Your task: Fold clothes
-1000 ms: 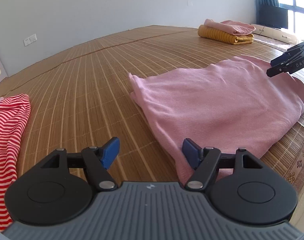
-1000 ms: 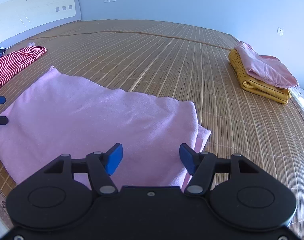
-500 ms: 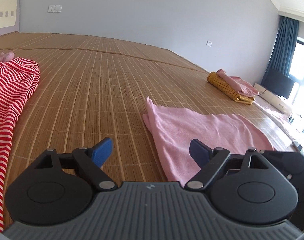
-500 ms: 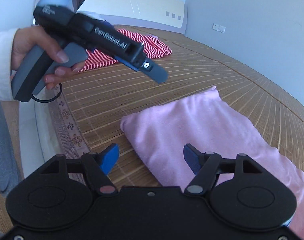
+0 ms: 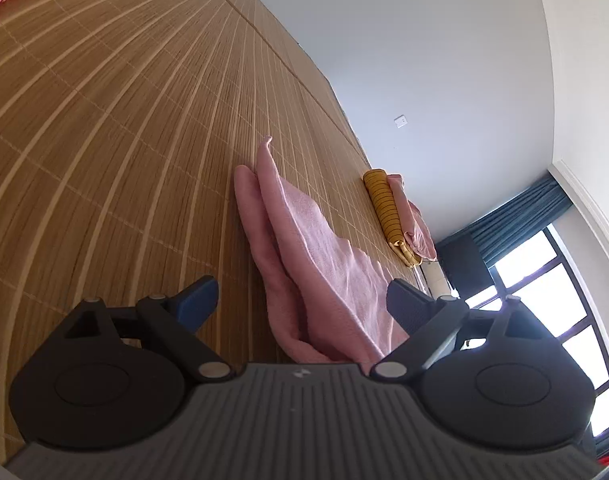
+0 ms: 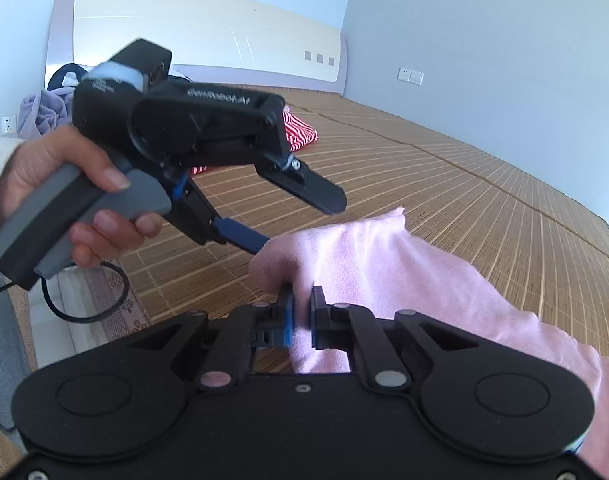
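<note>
1. Right wrist view: we see the right gripper [image 6: 300, 314] clenched on a bunched edge of the pink garment [image 6: 416, 268], cloth pinched between the two blue pads.
2. From the pinch the garment runs ahead and to the right of these fingers, draped over the bamboo mat [image 6: 444, 184].
3. Ahead and to the left, a hand [image 6: 64, 196] holds the left gripper [image 6: 300, 220] by its grey handle. Its fingers stand spread; the lower blue one sits at the near corner of the garment, but we cannot tell if it touches.
4. Left wrist view: the left gripper [image 5: 302, 300] is released, jaws wide apart. The pink garment [image 5: 316, 264] lies between and beyond its fingers, nearer the right one.
5. Far ahead of the left fingers, to the right, we note a folded stack [image 5: 396, 216], yellow under pink.
6. A red striped garment [image 6: 298, 132] lies on the mat beyond the left gripper.
</note>
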A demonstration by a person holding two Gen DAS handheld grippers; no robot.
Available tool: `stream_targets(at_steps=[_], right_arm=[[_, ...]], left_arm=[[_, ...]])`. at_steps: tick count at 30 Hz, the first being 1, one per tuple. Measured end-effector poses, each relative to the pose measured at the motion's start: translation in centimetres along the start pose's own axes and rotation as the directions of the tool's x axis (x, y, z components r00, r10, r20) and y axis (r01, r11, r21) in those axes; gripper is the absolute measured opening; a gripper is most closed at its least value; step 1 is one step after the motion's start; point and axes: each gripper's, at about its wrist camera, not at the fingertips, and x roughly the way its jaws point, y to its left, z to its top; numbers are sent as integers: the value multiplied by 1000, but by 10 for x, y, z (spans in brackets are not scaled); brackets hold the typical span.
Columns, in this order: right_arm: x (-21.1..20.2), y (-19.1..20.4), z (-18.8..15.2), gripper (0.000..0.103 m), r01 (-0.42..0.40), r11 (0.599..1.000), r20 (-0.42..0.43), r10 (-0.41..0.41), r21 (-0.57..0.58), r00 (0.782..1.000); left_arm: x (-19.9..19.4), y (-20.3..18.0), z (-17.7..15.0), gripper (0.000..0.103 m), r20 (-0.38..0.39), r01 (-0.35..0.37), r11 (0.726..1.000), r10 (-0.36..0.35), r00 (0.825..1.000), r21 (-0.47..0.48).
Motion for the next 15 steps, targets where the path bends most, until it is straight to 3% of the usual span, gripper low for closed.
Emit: stream_targets(at_steps=[5,8,10,12,15], right_arm=[[-10,-6,3,9,0,1000,23,-1,30,1000],[-17,-3,2,9,-14,999,29,13,33,999],[-20,0,0,9,-16,1000,27,16,25,1000],[-20,1,-2,9,-18,1000,25,17,25,1000],[-21,-2,-6,10,-31,998,16,31,48,999]], left_arm=[[23,-5,-9,94,-42,38,998,-40,998,-54],[30,-11,-17,94,-7,52,997,-52,999,-48],[35,-18,-20,90,-19,16,1000,-16,1000,-10],[43,-25,-25,48,-47,-45,998,47,998,42],[50,-28,-31,27,-45,-67,995,70,997,68]])
